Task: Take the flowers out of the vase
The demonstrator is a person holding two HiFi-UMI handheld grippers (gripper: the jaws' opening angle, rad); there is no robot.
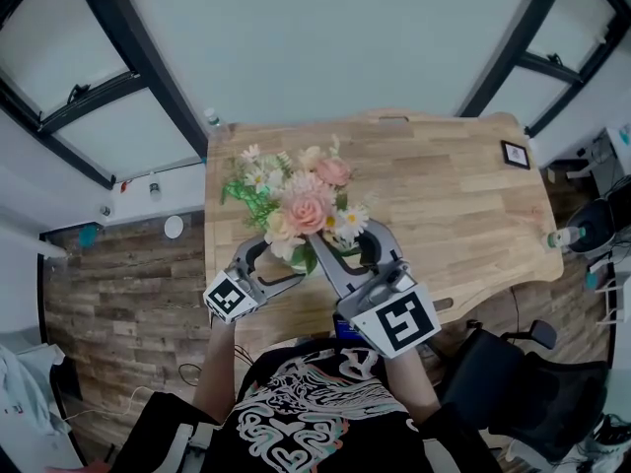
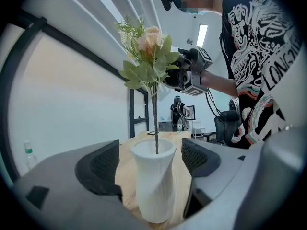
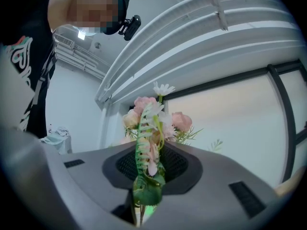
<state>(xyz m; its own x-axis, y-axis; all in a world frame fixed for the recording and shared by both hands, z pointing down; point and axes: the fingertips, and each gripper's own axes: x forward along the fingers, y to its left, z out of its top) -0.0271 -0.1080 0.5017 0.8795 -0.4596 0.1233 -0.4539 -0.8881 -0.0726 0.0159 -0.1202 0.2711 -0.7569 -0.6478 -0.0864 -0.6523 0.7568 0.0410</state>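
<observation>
A bouquet of pink and white flowers (image 1: 301, 205) with green leaves stands over the near middle of the wooden table (image 1: 444, 195). My right gripper (image 1: 343, 236) is shut on its stems, and the blooms (image 3: 156, 109) rise between the jaws (image 3: 146, 169). In the left gripper view the white twisted vase (image 2: 153, 186) stands between my left gripper's (image 2: 151, 159) open jaws, with a gap on each side. One thin stem (image 2: 155, 123) still reaches down into the vase's mouth. In the head view the flowers hide most of the vase beside my left gripper (image 1: 286, 262).
A small bottle (image 1: 210, 118) stands at the table's back left corner, and a black framed card (image 1: 515, 154) lies at the right. Another bottle (image 1: 567, 235) is at the right edge, with an office chair (image 1: 513, 363) below. A person (image 2: 178, 110) stands far off.
</observation>
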